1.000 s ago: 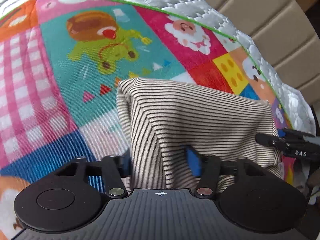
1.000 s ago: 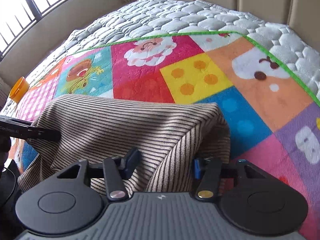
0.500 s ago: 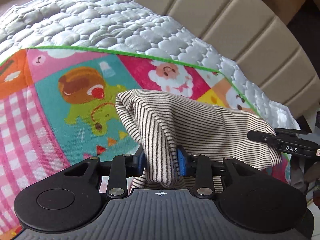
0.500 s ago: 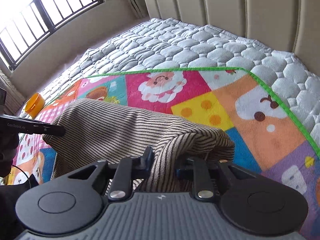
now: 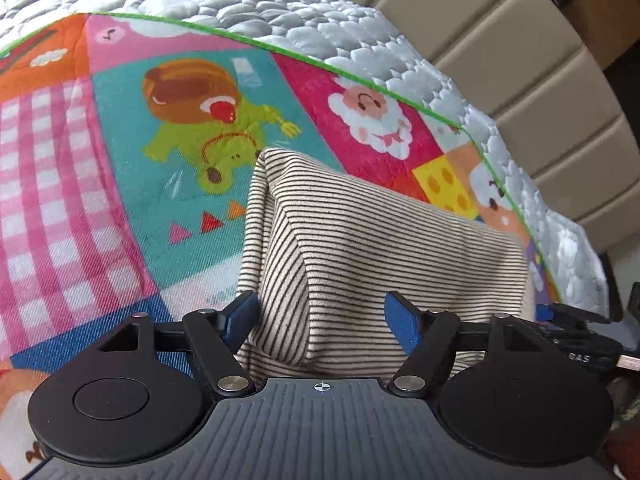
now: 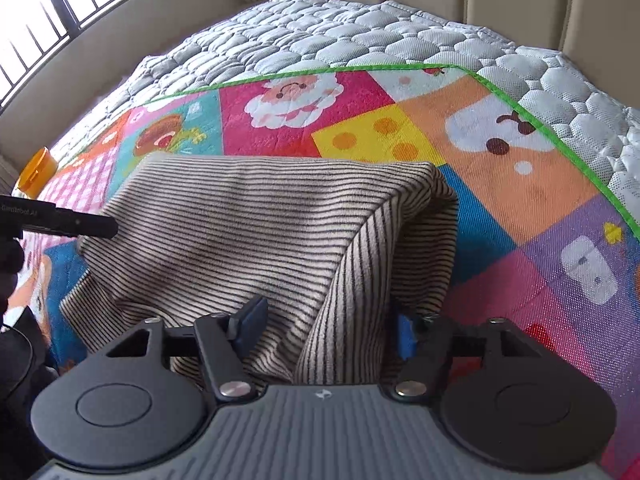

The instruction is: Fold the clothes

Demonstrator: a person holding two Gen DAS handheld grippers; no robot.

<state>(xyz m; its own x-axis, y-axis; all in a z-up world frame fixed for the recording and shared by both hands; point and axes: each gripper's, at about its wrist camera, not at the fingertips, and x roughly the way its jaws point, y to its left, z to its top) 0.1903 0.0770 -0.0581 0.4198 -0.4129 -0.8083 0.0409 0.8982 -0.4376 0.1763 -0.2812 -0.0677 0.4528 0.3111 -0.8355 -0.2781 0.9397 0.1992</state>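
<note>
A cream garment with thin dark stripes (image 5: pixel 380 240) lies folded in a mound on the colourful play mat (image 5: pixel 120 160). My left gripper (image 5: pixel 322 314) straddles its left end. Its jaws are opening, a ridge of cloth stands between the blue pads, and the right pad is clear of the fabric. In the right wrist view the same garment (image 6: pixel 240 208) spreads leftwards. My right gripper (image 6: pixel 326 326) sits over its right end with jaws opening, and a loose fold hangs between them and drapes over the right pad. Each gripper's black finger shows at the edge of the other's view.
The play mat (image 6: pixel 480 184) has a green border and lies on a grey quilted mattress (image 6: pixel 320 28). A beige padded headboard (image 5: pixel 520 60) rises behind the bed. An orange cup (image 6: pixel 36 170) stands at the mat's far left edge, below a barred window (image 6: pixel 60 0).
Half a second ago both grippers pinched narrow folds of the striped cloth. Now both sets of jaws stand wider and the cloth between them has slackened and spread.
</note>
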